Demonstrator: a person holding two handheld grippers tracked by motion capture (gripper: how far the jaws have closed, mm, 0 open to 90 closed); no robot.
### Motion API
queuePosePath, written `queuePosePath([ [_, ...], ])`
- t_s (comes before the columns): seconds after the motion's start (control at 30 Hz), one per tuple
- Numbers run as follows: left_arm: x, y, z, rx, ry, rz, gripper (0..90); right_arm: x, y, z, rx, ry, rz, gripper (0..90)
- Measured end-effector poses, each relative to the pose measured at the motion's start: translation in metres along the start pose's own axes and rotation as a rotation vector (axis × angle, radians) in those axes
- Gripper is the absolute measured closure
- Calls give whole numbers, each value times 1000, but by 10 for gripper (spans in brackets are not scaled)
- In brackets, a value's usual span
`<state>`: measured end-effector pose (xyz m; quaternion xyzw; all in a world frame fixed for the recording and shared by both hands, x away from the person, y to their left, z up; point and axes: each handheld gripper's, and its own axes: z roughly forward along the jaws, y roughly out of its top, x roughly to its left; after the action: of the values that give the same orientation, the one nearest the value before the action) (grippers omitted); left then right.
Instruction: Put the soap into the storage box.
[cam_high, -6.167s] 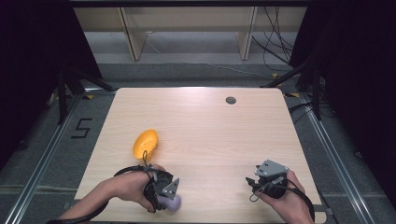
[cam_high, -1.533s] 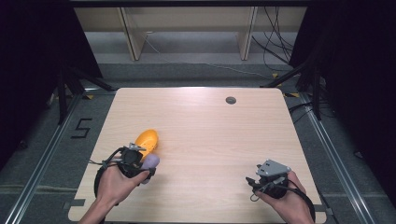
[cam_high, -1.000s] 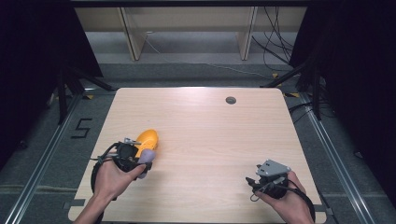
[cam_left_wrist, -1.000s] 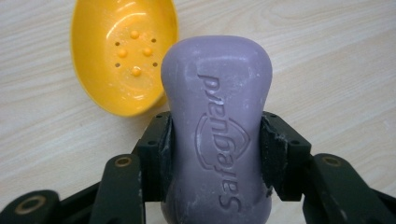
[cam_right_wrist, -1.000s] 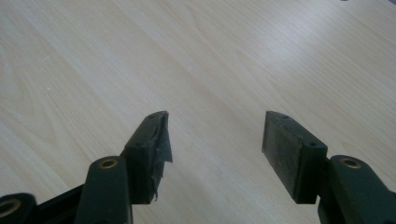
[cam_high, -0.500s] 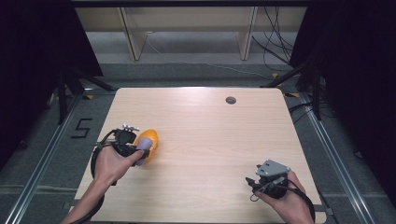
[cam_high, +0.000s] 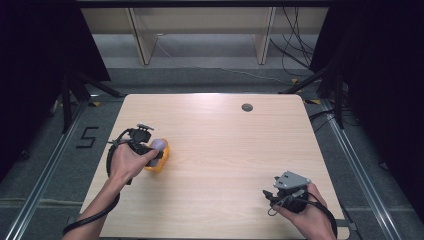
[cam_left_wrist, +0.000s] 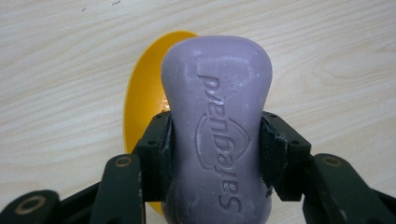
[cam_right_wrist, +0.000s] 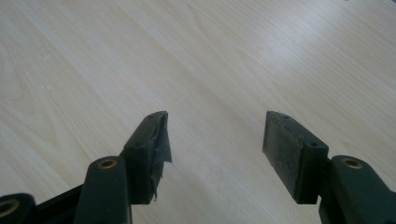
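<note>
Left hand-held gripper (cam_left_wrist: 215, 154) clamped on a purple waisted soap bar (cam_left_wrist: 217, 135), bar held directly above the yellow oval plastic dish (cam_left_wrist: 144, 112) on the pale wooden worktop (cam_high: 225, 150), right hand-held gripper (cam_right_wrist: 215, 140) gaping, empty, well apart from the dish.

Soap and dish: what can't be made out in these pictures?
- Dish, left gripper view: the soap hides most of it, so whether they touch is unclear.
- Soap's near end, same view: cut off by the bottom edge.
- High view: the hand covers the left tool; the soap's lettering is too small.
</note>
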<state>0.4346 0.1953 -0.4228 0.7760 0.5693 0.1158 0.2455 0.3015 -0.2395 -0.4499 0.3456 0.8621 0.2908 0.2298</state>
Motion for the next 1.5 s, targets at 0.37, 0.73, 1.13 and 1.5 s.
queuePosePath([
  [0.37, 7, 9, 18, 58, 18, -5, 489, 0, 0, 0, 1, 2, 0, 411],
  [0.73, 11, 8, 31, 59, 33, -54, 489, 0, 0, 0, 0, -3, -6, 410],
  [1.13, 15, 10, 39, 80, 36, -44, 489, 0, 0, 0, 0, -4, -15, 409],
  [1.5, 19, 9, 42, 100, 53, -56, 489, 1, 0, 0, 7, 1, -7, 408],
])
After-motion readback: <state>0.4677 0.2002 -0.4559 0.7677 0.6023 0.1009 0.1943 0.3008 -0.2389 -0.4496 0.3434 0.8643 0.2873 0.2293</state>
